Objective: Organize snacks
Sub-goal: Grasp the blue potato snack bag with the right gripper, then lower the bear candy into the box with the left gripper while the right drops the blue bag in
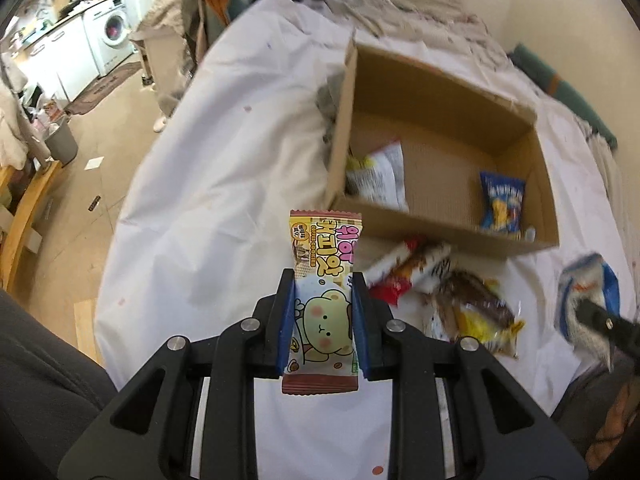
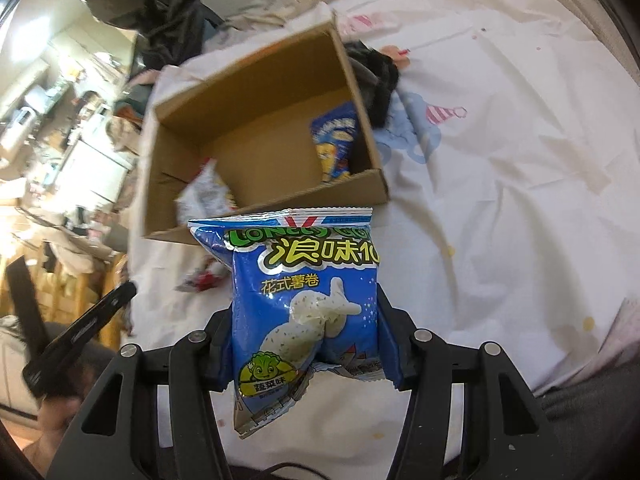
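With two packets already in the cardboard box (image 1: 440, 152), we pinch a wafer bar (image 1: 322, 304) in our left gripper (image 1: 322, 312) and a blue chip bag (image 2: 308, 312) in our right gripper (image 2: 308, 332), both held short of the box, while loose snacks (image 1: 448, 296) wait on the white sheet (image 1: 224, 184).

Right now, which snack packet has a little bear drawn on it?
The wafer packet pinched between the left gripper fingers: cream and brown with a green bear. The right gripper's bag is blue.

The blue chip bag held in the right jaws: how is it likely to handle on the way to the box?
The blue chip bag looks puffy and dented where the right gripper squeezes it, so probably light and soft. Its glossy film may slip. The lower corner hangs crumpled, so it is floppy, and the chips are likely fragile.
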{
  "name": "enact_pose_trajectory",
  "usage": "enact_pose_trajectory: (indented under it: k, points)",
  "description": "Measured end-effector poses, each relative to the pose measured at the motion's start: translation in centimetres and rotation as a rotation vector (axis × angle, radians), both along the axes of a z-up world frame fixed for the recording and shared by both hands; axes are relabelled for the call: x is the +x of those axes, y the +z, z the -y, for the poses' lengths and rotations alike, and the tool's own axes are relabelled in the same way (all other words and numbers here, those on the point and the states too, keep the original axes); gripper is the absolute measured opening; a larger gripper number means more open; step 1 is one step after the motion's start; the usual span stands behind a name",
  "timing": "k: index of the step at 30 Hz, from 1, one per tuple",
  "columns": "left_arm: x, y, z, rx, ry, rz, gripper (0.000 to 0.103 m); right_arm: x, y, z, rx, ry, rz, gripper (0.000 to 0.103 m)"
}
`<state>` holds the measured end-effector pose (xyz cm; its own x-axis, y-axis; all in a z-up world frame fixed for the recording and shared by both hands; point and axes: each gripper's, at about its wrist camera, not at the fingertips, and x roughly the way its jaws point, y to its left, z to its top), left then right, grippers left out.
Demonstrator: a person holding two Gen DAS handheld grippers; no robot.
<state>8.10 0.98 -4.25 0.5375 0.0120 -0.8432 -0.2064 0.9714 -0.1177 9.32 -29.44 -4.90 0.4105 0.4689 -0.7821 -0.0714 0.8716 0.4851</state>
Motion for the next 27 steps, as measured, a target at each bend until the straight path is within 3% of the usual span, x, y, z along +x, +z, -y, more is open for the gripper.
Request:
enact_pose_trajectory:
  k: [8,14,20,22,27]
  points:
    - [2.7,3.3,0.2,-0.037,-0.033,0.038,0.022,0.2,5.3,0.8,0.122,0.014,0.176,0.058]
    - [5.7,6.2,1.0,-0.008,-0.071,0.120,0.022,3.2,7.3,0.8,0.119,0.012,0.229,0.058]
    - [8.9,6.6,1.1,0.015,-0.089,0.135,0.022,5.4,6.9,1.4,0.137,-0.011,0.229,0.058]
    - [9.7,6.3,1.4,0.020,-0.103,0.131,0.022,6.1,6.2,1.2,0.100,-0.011,0.230,0.058]
    - [11.3,5.1,2.7,0.026,-0.149,0.106,0.022,7.6,3.7,1.7,0.160,-0.030,0.218,0.058]
